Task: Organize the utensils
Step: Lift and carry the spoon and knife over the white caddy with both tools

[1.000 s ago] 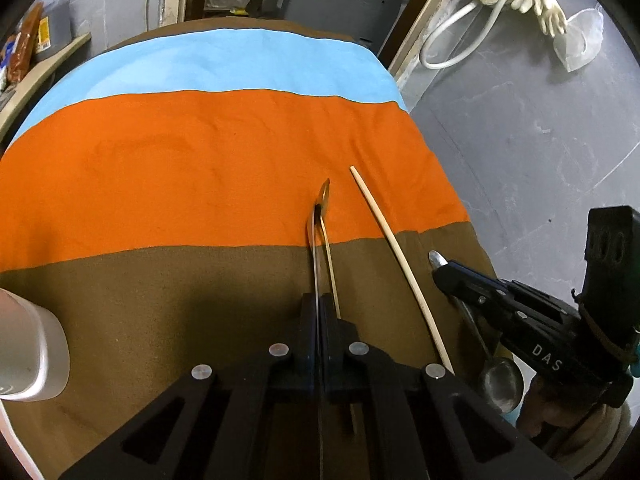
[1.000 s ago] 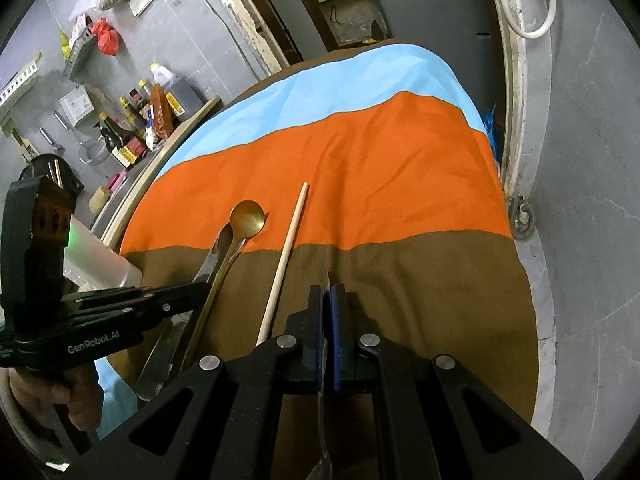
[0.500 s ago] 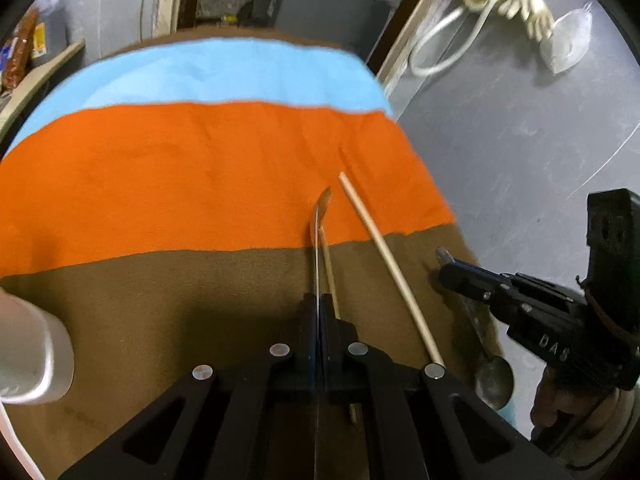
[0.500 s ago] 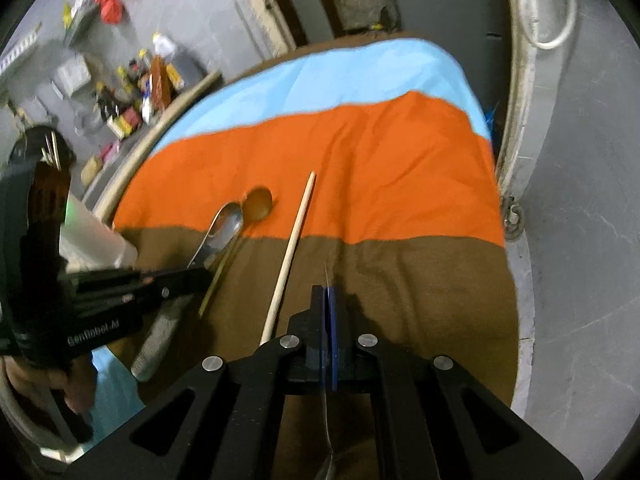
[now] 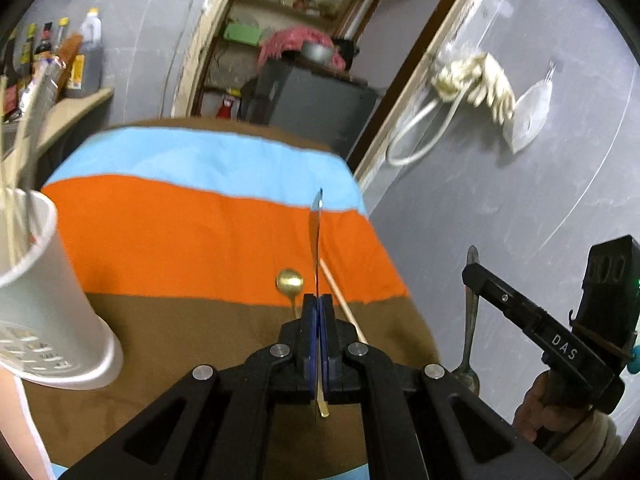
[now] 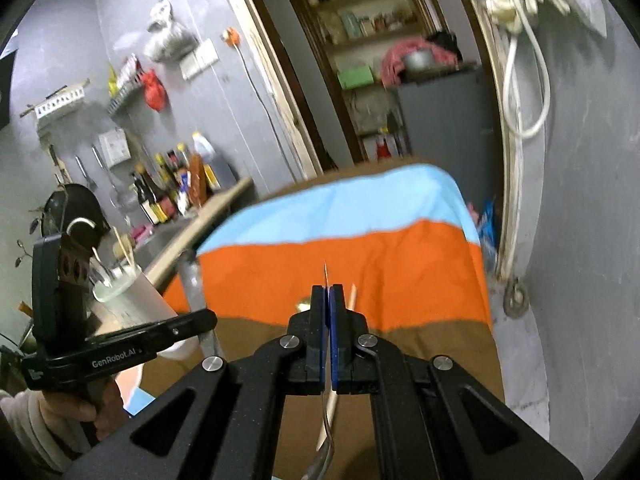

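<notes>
Both grippers raised above the striped desk [image 5: 180,240].
Left gripper [image 5: 319,312] clenched on a knife [image 5: 316,220]; right gripper [image 6: 328,304] clenched on a spoon [image 6: 326,440]; gold spoon [image 5: 290,282] and chopstick [image 5: 340,300] lying below.

Left gripper [image 5: 318,312]: matte black frame, silver round screws, blue finger pads [image 5: 309,344], "GenRobot.AI" lettering. Right gripper [image 6: 328,304]: same build, white "DAS" lettering. Bare-skinned hand [image 5: 540,412], beige cuff.

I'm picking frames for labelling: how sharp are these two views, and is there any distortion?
Left wrist view: motion-smeared cloth stripes and doorway, gripper body crisp, fisheye-bowed walls. Right wrist view: similar smear on the bottles and striped cloth, gripper body sharp, door frame curved by the lens.
</notes>
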{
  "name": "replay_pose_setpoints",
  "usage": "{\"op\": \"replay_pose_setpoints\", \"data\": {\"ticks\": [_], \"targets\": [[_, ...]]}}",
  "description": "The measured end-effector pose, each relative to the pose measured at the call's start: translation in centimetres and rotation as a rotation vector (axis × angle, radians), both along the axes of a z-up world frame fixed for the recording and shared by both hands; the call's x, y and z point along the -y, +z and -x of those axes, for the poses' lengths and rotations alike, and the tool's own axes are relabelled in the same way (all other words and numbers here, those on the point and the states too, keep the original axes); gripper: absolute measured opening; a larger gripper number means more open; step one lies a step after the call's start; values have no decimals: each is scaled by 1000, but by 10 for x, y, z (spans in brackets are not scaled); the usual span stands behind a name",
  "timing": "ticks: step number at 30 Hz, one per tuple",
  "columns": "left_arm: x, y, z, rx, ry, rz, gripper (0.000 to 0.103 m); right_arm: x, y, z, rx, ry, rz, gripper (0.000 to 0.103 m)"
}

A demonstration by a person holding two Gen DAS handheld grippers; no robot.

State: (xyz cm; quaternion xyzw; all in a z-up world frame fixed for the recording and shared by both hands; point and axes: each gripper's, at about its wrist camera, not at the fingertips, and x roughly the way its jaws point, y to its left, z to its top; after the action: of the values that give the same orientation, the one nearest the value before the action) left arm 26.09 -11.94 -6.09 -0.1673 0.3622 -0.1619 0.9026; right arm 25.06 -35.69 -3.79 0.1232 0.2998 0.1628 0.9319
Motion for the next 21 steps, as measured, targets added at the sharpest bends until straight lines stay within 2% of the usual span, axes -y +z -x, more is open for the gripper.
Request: {"op": "replay_pose_setpoints", "data": {"ticks": [8,15,21], "targets": [[-35,40,11,103,61,33,2,-33,47,-3,115,45,-22,2],[-71,83,24,164,101,1,2,-78,87,-5,254,69,-72,2],[-113,107,40,191,153,-9,2,-123,114,-11,363,85,-94,2]]}}
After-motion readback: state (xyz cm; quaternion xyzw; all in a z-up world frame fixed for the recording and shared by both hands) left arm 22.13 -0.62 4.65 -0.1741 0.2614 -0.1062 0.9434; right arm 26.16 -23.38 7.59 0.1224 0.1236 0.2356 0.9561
